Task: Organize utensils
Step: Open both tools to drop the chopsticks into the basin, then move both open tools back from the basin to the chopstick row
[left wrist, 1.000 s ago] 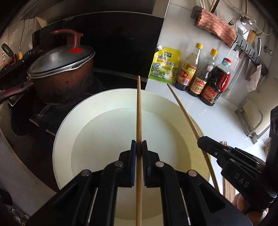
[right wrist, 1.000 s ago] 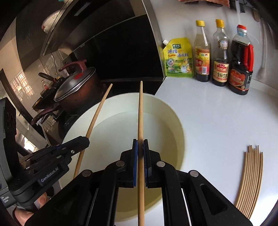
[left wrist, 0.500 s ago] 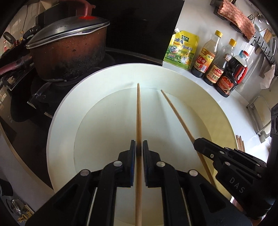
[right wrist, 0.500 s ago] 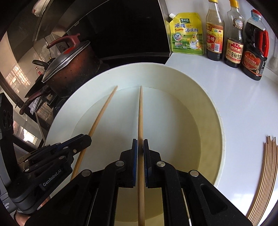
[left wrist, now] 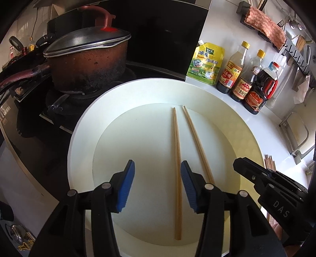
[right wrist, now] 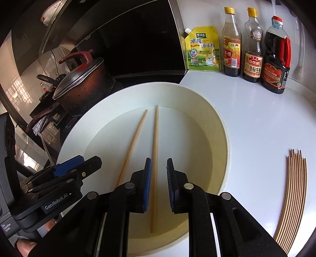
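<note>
Both grippers have just been opening: the left gripper (left wrist: 157,182) and right gripper (right wrist: 159,182) now stand released, each chopstick (left wrist: 177,170) dropped free. The pair lies mid-frame in the white bowl (left wrist: 83,126), so this placement looks finished; more chopsticks (right wrist: 294,199) wait at lower right.

Counter: white worktop (right wrist: 256,122), brightly lit, meeting a white wall (right wrist: 207,15).
Hob: black stove (left wrist: 65,102) left of the counter, carrying a lidded brown pot (left wrist: 86,59).
Backsplash: dark glossy panel (left wrist: 162,35) behind the hob.
Wall rail: hook rack (left wrist: 296,57) upper right, cloth (left wrist: 264,29) draped above.
Condiments: yellow pouch (right wrist: 203,49) and three bottles (right wrist: 252,47) against the wall.
</note>
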Demonstrator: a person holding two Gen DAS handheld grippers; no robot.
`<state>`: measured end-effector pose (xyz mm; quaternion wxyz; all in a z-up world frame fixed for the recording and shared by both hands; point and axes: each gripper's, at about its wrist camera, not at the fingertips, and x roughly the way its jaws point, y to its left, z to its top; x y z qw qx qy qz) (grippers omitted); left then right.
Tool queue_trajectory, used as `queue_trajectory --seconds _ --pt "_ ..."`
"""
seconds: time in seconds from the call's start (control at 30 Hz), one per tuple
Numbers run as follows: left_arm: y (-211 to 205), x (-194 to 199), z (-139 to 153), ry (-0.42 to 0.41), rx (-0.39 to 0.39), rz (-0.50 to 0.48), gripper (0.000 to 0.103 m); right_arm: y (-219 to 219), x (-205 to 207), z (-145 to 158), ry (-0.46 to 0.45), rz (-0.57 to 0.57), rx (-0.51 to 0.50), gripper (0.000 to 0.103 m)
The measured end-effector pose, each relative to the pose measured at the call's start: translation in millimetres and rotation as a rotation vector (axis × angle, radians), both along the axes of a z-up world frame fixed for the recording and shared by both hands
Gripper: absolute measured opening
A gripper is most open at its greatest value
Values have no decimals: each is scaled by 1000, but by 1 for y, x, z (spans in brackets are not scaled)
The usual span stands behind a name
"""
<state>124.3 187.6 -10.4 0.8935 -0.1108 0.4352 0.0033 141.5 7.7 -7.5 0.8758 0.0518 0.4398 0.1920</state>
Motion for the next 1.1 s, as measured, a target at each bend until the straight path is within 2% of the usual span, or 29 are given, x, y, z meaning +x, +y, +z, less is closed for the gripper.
queue_trajectory --seconds 0.23,0.47,0.77,0.87,1.1 --pt "-9 -11 -2 -1 -10 -25 49 -18 -18 6 -17 -36 19 18" --pt "-20 -19 11 -34 -10 -34 51 -37 -35 23 -61 -57 35 23" --pt "-62 -27 20 -43 -6 -112 52 -80 -59 33 -94 -124 46 25" --pt "-78 -29 22 -45 -3 -141 52 -95 -68 34 -103 -150 50 33" --pt "-108 -36 29 -62 4 -192 55 -132 -87 32 -107 -213 61 33"
